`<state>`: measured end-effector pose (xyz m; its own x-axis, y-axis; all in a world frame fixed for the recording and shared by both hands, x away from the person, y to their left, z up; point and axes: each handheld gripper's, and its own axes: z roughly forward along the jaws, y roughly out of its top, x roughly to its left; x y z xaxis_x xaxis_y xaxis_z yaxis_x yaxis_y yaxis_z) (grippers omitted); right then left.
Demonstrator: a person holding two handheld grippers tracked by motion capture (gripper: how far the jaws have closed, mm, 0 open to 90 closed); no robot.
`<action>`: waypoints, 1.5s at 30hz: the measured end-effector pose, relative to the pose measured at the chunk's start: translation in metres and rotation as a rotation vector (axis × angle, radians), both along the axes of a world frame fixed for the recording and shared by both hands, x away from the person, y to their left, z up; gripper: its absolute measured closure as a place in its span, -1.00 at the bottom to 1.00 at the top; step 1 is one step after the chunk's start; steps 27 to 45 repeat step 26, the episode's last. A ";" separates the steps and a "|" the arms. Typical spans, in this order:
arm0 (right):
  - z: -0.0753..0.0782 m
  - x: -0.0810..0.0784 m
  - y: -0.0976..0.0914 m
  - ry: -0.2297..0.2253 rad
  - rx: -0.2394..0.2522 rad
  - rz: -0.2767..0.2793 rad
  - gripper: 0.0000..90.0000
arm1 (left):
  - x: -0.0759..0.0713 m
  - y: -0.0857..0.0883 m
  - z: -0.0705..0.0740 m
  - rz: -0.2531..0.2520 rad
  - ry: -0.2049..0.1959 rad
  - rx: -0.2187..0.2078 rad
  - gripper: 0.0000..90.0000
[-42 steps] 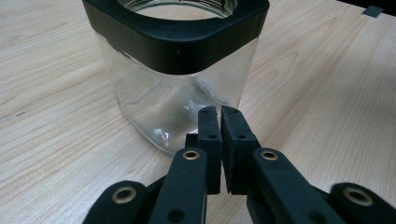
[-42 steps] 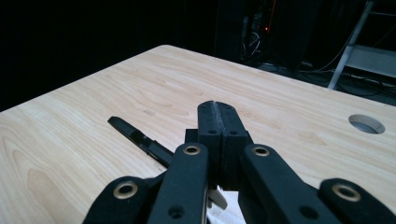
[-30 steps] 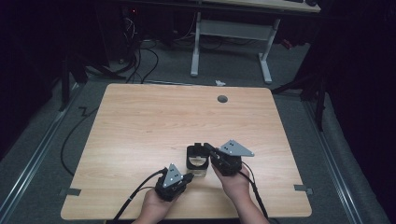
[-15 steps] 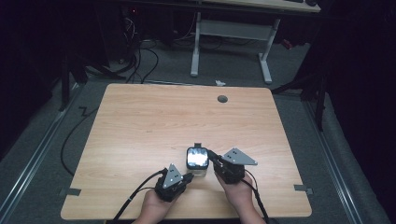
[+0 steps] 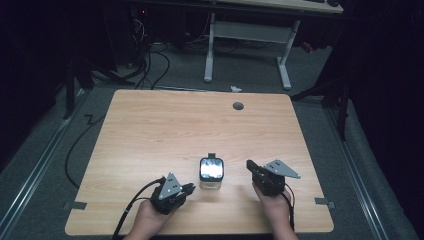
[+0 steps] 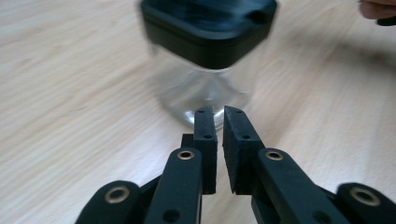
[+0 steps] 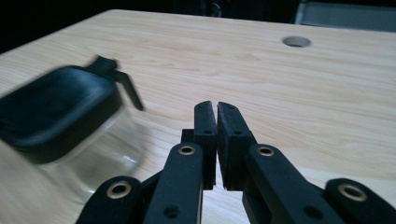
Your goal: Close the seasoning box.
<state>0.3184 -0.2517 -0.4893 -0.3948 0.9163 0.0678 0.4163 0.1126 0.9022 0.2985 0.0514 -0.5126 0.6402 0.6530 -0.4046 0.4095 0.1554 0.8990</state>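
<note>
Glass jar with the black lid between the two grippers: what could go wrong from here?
1. The jar stands free, gripped by neither; the left gripper sits right at its clear base with jaws nearly shut, so a nudge could tip or slide it.
2. The lid looks top-heavy over thin glass.
3. The right gripper, jaws shut, must open before any grasp.

A dim lab or workshop is suggested by a wooden worktable (image 5: 165,130) with a cable hole (image 5: 238,106), floor cables (image 5: 150,60) and a white-legged desk (image 5: 250,45) behind
</note>
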 end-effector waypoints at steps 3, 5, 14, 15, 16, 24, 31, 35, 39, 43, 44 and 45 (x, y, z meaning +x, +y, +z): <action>-0.005 0.000 -0.015 0.019 -0.004 -0.033 0.91 | 0.010 0.016 -0.001 0.055 -0.029 0.049 0.83; -0.006 0.000 -0.020 0.023 -0.006 -0.048 0.88 | 0.015 0.022 -0.001 0.078 -0.032 0.067 0.80; -0.023 -0.007 -0.071 0.055 -0.019 -0.182 0.50 | 0.058 0.112 -0.014 0.392 -0.004 0.084 0.27; -0.024 -0.010 -0.073 0.047 -0.024 -0.194 0.46 | 0.058 0.122 -0.016 0.429 0.004 0.065 0.26; -0.024 -0.010 -0.073 0.047 -0.024 -0.194 0.46 | 0.057 0.131 -0.017 0.461 0.020 0.034 0.26; -0.031 -0.024 -0.076 0.047 -0.036 -0.188 0.36 | 0.055 0.116 -0.015 0.432 0.030 0.017 0.26; -0.031 -0.026 -0.077 0.047 -0.032 -0.187 0.33 | 0.053 0.107 -0.017 0.409 0.036 0.019 0.27; -0.031 -0.026 -0.077 0.047 -0.032 -0.187 0.33 | 0.053 0.107 -0.017 0.409 0.036 0.019 0.27; -0.031 -0.026 -0.077 0.047 -0.032 -0.187 0.33 | 0.053 0.107 -0.017 0.409 0.036 0.019 0.27; -0.031 -0.026 -0.077 0.047 -0.032 -0.187 0.33 | 0.053 0.107 -0.017 0.409 0.036 0.019 0.27; -0.031 -0.026 -0.077 0.047 -0.032 -0.187 0.33 | 0.053 0.107 -0.017 0.409 0.036 0.019 0.27; -0.031 -0.026 -0.077 0.047 -0.032 -0.187 0.33 | 0.053 0.107 -0.017 0.409 0.036 0.019 0.27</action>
